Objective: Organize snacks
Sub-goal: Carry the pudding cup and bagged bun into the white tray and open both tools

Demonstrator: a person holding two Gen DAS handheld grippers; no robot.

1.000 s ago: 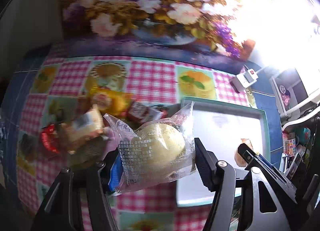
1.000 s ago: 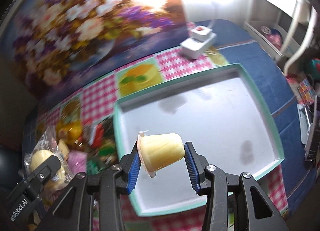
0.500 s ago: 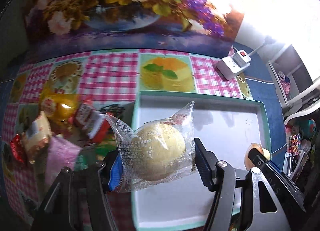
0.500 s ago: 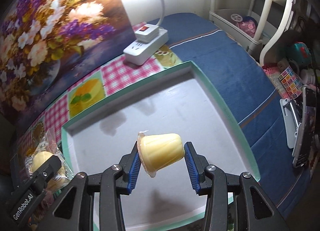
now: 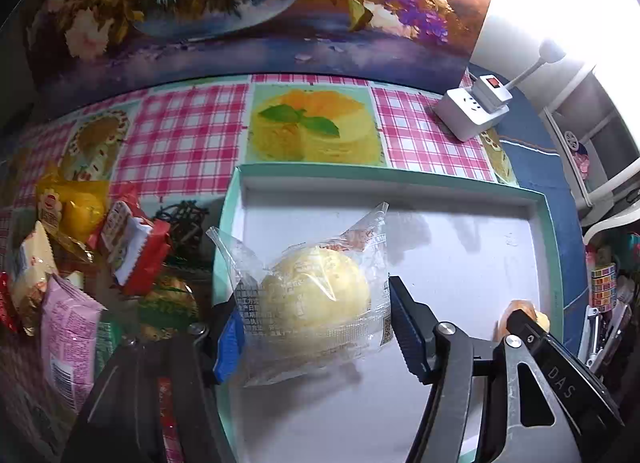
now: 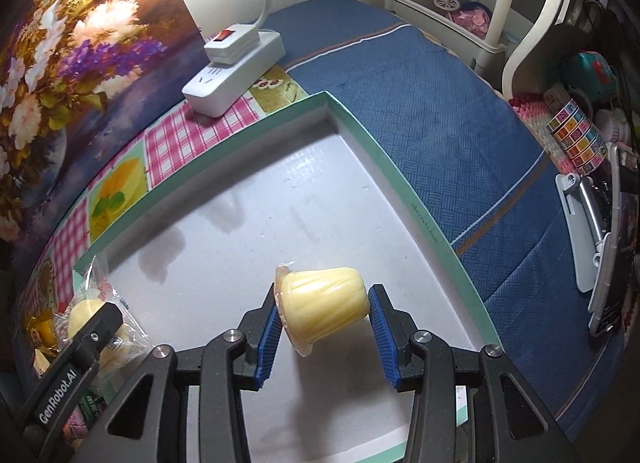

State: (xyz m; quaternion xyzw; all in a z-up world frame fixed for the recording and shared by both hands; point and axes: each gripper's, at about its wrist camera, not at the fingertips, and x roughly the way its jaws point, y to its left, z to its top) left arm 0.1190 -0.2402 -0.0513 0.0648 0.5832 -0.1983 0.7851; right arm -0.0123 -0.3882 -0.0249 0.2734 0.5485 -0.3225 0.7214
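Note:
A shallow white tray with a mint-green rim (image 5: 360,174) lies on the checked tablecloth. My left gripper (image 5: 314,321) holds a pale round bun in a clear wrapper (image 5: 316,291) just above the tray's left part. Its jaws are opening, but the blue pads still touch the wrapper. My right gripper (image 6: 324,315) is shut on a yellow jelly cup (image 6: 320,295), lying sideways between the pads over the tray's right side (image 6: 400,179). Each gripper appears at the edge of the other's view: the right gripper (image 5: 524,329), the left gripper (image 6: 92,329).
Several loose snack packets lie heaped left of the tray: a yellow one (image 5: 76,211), a red-and-white one (image 5: 132,247), a pink one (image 5: 68,327). A white power strip (image 5: 472,111) sits behind the tray before a flower painting (image 5: 240,3). Blue cloth (image 6: 440,123) and clutter lie to the right.
Both grippers moved right and down from the snack heap to low over the tray, carrying the bun and the jelly cup. The tray now fills much more of both views.

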